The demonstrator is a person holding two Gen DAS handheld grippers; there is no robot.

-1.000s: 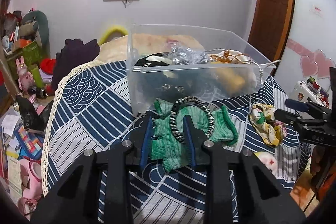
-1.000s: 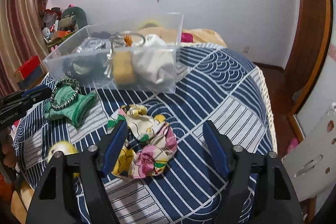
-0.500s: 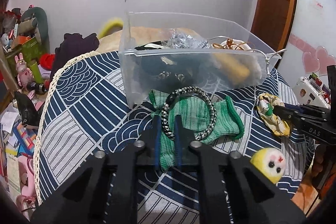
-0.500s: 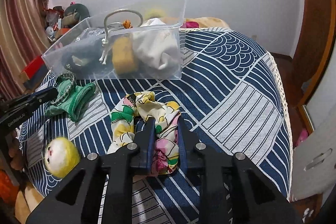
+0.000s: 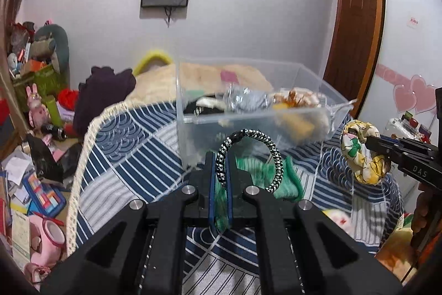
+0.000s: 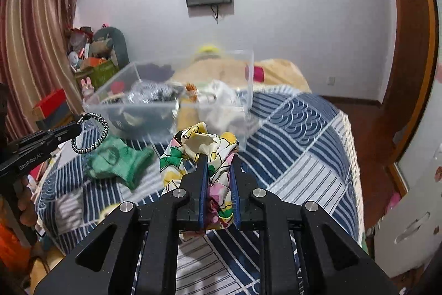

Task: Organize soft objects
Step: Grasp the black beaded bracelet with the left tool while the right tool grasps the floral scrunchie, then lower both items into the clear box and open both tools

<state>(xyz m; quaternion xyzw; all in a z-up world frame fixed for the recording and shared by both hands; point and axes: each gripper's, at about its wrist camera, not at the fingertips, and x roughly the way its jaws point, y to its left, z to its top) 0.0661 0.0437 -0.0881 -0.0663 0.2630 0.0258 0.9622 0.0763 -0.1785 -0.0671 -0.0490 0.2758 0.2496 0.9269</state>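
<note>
My left gripper (image 5: pixel 220 156) is shut on a black-and-white braided ring (image 5: pixel 272 154) and holds it above the bed; it also shows in the right wrist view (image 6: pixel 91 136). My right gripper (image 6: pixel 218 161) is shut on a floral fabric scrunchie (image 6: pixel 199 141), lifted off the bed; it also shows in the left wrist view (image 5: pixel 359 151). A green knit piece (image 5: pixel 265 176) lies on the bedspread below the ring, also in the right wrist view (image 6: pixel 116 162). The clear plastic bin (image 5: pixel 248 115) with several soft items stands just beyond both grippers.
A blue-and-white patterned bedspread (image 6: pixel 298 134) covers the bed. A yellow plush toy (image 5: pixel 338 217) lies near the bed's front edge. Cluttered toys and boxes (image 5: pixel 30 73) stand on the floor at left. A wooden door (image 5: pixel 350 40) is at back right.
Both grippers closed on their items and lifted them off the bed: the left raised the braided ring off the green knit piece, the right raised the floral scrunchie.
</note>
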